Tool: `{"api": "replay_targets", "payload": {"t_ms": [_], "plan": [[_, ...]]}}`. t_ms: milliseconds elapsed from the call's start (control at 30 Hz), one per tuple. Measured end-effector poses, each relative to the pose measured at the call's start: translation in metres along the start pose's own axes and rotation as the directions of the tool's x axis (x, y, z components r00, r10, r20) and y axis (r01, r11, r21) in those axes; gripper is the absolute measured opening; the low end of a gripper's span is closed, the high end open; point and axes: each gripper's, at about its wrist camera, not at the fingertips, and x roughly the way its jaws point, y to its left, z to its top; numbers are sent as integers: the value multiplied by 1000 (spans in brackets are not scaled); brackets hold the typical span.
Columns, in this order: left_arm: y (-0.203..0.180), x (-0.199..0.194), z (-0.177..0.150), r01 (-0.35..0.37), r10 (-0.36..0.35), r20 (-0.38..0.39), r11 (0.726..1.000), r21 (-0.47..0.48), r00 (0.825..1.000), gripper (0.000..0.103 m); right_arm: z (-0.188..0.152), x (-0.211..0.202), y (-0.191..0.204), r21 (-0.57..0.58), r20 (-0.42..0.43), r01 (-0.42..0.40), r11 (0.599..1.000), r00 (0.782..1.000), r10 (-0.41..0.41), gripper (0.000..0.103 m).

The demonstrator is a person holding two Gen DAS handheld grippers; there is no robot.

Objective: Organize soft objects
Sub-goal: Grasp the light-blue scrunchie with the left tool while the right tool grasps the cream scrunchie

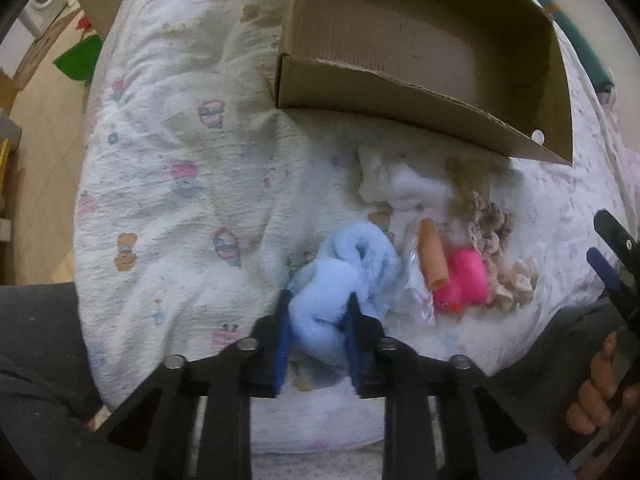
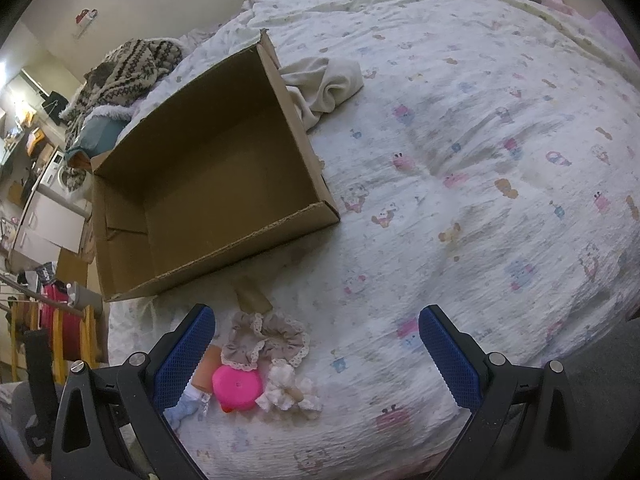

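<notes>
While the right claw gapes, the left claw pinches a fluffy, crumpled pale-blue cloth.

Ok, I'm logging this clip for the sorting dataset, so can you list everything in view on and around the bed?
Cardboard box: one, brown, open and empty, on the bed.
Fluffy cloth: one, light blue, between the left claw's fingers.
Rubber duck: one, pink, in the pile before the box.
Scrunchie: one, beige with lace trim, beside the duck.
Lace scrunchie: one, cream, right of the duck.
Tube: one, orange-tan, left of the duck.
Cotton wad: one, white, by the box front.
Cream cloth: one, behind the box.
Bedsheet: one, white, cartoon print.
Left claw: closed on the cloth.
Right claw: open, empty.
</notes>
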Motion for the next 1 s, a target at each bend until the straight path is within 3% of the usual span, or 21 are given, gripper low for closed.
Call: {"api": "replay_targets", "payload": {"t_ms": [100,233,333,433,500,567,700,733,833,1000], "plan": [[8,-17,-3,-4,4,30,1000,3,1000,9,0,5,-2,15,-28,-29,999,999,29,103],[17,-42,-1,-43,42,118,999,7,992,9,-4,19,-5,56,-125,-72,996,989,79,103],[24,-53,0,-66,65,167,998,-2,984,9,-12,34,0,52,-211,-91,994,972,100,84],[25,-56,-1,-61,60,201,998,0,978,8,-22,47,9,29,-286,-93,995,953,97,72],[21,-55,0,-70,65,226,997,13,972,8,-27,54,16,-10,-320,-78,997,945,71,57],[15,-53,-1,-81,72,250,996,25,965,8,-33,60,22,-41,-344,-69,997,937,51,34],[9,-53,0,-88,74,283,995,37,956,8,-40,58,32,-85,-340,-82,993,939,49,20],[8,-53,0,-90,75,287,995,40,955,8,-42,57,35,-92,-341,-96,991,938,60,12],[9,-53,-2,-87,71,296,995,40,952,8,-44,47,42,-126,-307,-101,987,950,58,12],[11,-63,-5,-72,57,333,997,31,941,8,-36,19,45,-122,-237,-190,974,959,157,12]]}}
